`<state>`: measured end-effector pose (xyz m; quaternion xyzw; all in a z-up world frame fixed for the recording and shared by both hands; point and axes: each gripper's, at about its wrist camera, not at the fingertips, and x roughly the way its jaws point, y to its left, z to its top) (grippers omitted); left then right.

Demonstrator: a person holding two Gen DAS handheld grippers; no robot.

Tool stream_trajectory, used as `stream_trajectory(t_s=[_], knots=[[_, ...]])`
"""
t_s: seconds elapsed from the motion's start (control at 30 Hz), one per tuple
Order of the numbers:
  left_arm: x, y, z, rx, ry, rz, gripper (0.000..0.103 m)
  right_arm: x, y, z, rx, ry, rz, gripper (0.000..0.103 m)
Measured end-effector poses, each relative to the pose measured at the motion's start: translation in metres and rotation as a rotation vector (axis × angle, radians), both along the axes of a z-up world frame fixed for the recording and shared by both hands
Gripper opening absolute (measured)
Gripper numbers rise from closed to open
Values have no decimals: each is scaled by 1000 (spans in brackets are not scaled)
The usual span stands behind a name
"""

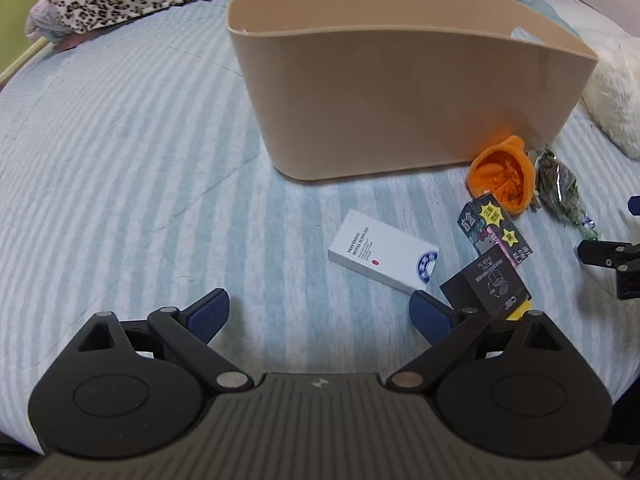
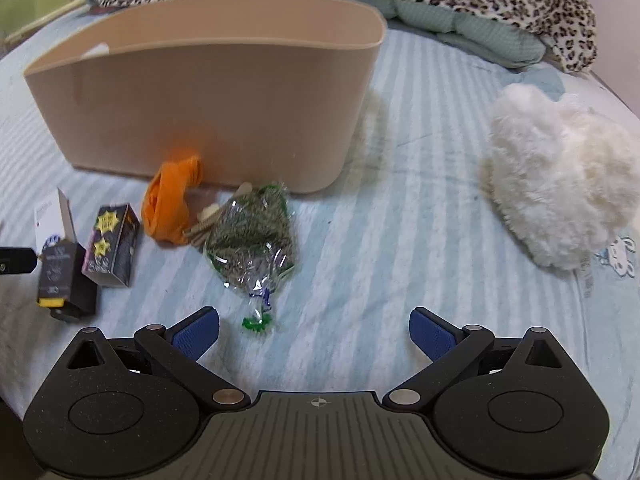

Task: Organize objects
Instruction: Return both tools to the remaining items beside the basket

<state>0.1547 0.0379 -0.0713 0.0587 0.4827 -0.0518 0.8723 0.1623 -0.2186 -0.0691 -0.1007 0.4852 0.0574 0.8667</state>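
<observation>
Both grippers spread and empty above a bed, before the first pick.

From left: the left gripper hovers near the white box, black carton and starred box; orange pouch and cellophane bag lie just before the beige bin; the right gripper faces the bag. Next, judged: close on one item and lift it over the bin's rim.

Small boxes, orange pouch and herb bag lie beside upright beige bin.
</observation>
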Motion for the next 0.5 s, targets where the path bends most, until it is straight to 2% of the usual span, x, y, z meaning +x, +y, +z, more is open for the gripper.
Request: stream_trajectory(t_s=[0.13, 0.4, 0.5], knots=[[8, -3, -10, 11, -8, -20, 97, 5, 4, -9, -12, 4, 20, 103], [25, -1, -19, -56, -37, 1, 102, 22, 5, -14, 78, -11, 2, 103], [32, 2, -22, -87, -30, 19, 103, 27, 8, -18, 72, -17, -3, 103]])
